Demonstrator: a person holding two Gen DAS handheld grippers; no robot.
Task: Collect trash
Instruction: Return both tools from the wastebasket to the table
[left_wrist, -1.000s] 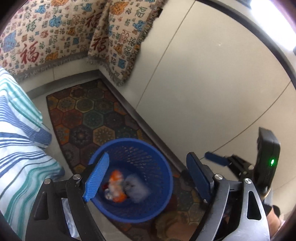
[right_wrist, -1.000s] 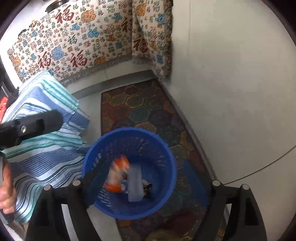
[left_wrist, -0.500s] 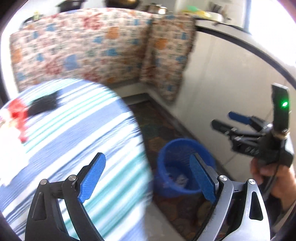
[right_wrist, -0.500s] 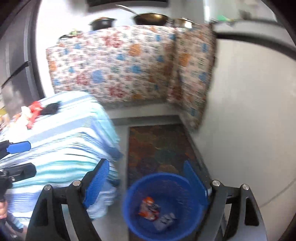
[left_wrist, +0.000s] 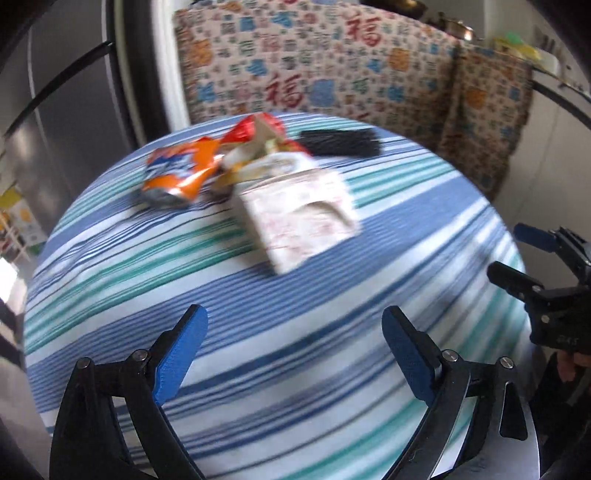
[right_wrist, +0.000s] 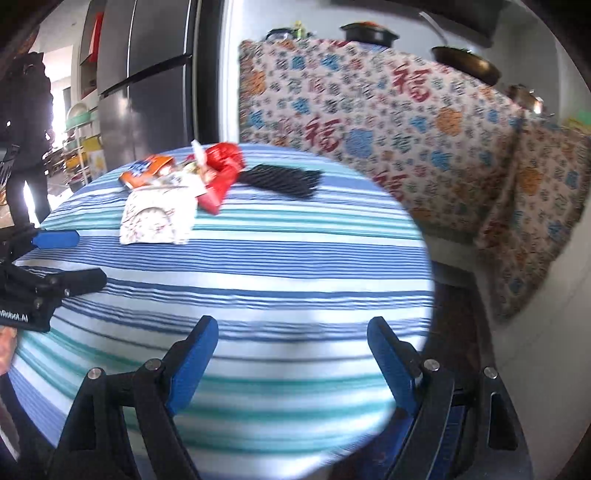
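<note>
Left tongs (left_wrist: 295, 354): spread wide with nothing between the blue pads; the jaws had just been opening further. They hung over the near part of the striped cloth, short of the white packet.
Tabletop (left_wrist: 258, 332): round, covered with a cloth in blue, teal and white stripes; the picture was smeared by motion.
Orange wrapper (left_wrist: 177, 173): crumpled, lying left of the white packet on the far part of the tabletop.
Red wrapper (left_wrist: 245, 131): behind the white packet, in the same heap of trash as the orange one; whether the two touched cannot be told.
White packet (left_wrist: 306, 218): pale, faintly patterned, flat on the cloth, the nearest piece of the heap to both tongs.
Black mesh piece (left_wrist: 340, 142): dark and long, lying right of and behind the white packet, near the far edge of the tabletop.
Right tongs (right_wrist: 291, 354): spread, pads apart and empty, over the near edge of the tabletop, well short of the white packet; in the left wrist view they showed at the right rim, held in a hand.
Patterned throw (right_wrist: 388, 122): cream cloth with red characters and blue and orange motifs, draped upright behind the tabletop, beyond the white packet.
Refrigerator (right_wrist: 155, 74): dark grey doors, far left behind the white packet.
</note>
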